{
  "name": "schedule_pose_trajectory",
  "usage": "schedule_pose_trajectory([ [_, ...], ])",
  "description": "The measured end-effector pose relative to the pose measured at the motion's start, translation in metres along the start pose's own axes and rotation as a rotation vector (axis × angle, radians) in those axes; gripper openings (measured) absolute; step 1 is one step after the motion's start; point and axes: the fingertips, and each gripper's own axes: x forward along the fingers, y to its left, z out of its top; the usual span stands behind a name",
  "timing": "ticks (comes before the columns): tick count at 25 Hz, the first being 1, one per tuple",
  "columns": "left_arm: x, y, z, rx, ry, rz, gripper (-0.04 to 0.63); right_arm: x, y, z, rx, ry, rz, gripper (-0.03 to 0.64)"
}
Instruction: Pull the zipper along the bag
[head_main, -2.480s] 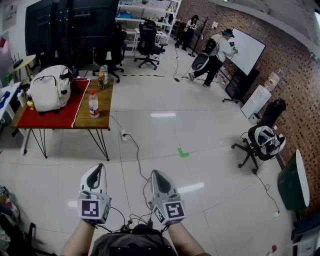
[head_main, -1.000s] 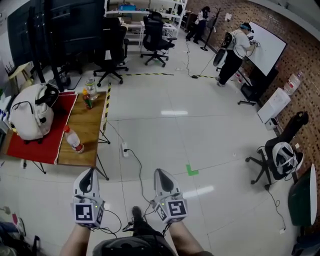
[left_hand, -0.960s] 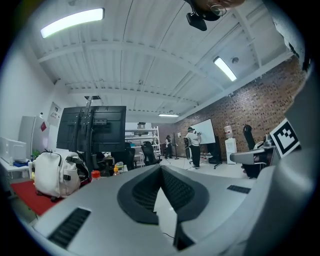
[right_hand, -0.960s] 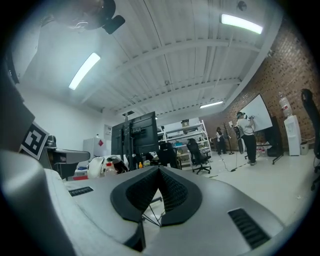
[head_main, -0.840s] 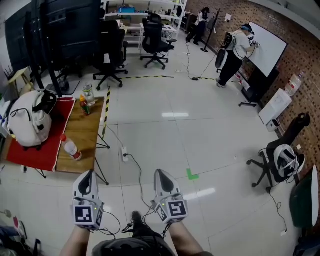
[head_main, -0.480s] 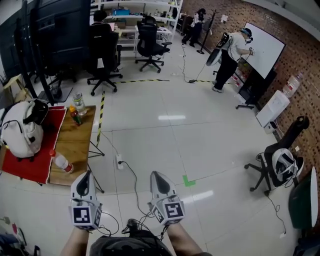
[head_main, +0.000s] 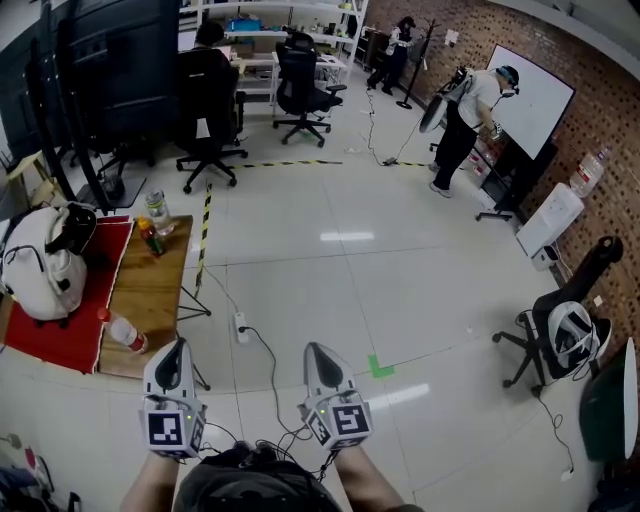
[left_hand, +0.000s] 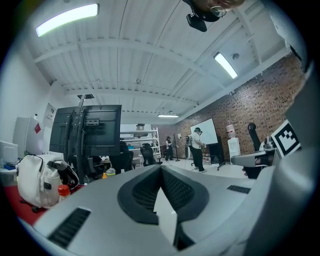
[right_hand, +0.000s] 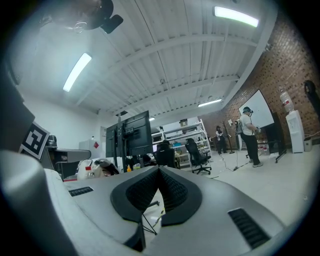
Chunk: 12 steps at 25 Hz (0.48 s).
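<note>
Pale floor tiles spread below us, and the table stood off to our left. On its red cloth sat the white bag, upright, with a bottle lying near it. We held the left gripper and right gripper level over the floor, well apart from the bag, each with jaws closed together on nothing.

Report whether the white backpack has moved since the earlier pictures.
No. The white backpack sits at the same end of the red cloth on the wooden table; only the camera's view has shifted.
</note>
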Motion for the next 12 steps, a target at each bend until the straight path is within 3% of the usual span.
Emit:
schedule_pose_trajectory([
  [8, -0.015, 0.036, -0.001, -0.016, -0.018, 0.046, 0.032, 0.019, 0.031, 0.007, -0.019, -0.029, 0.038, 0.017],
  [12, -0.018, 0.075, 0.007, -0.011, -0.04, 0.057, 0.032, 0.042, 0.063, 0.013, -0.013, -0.047, 0.057, 0.017],
])
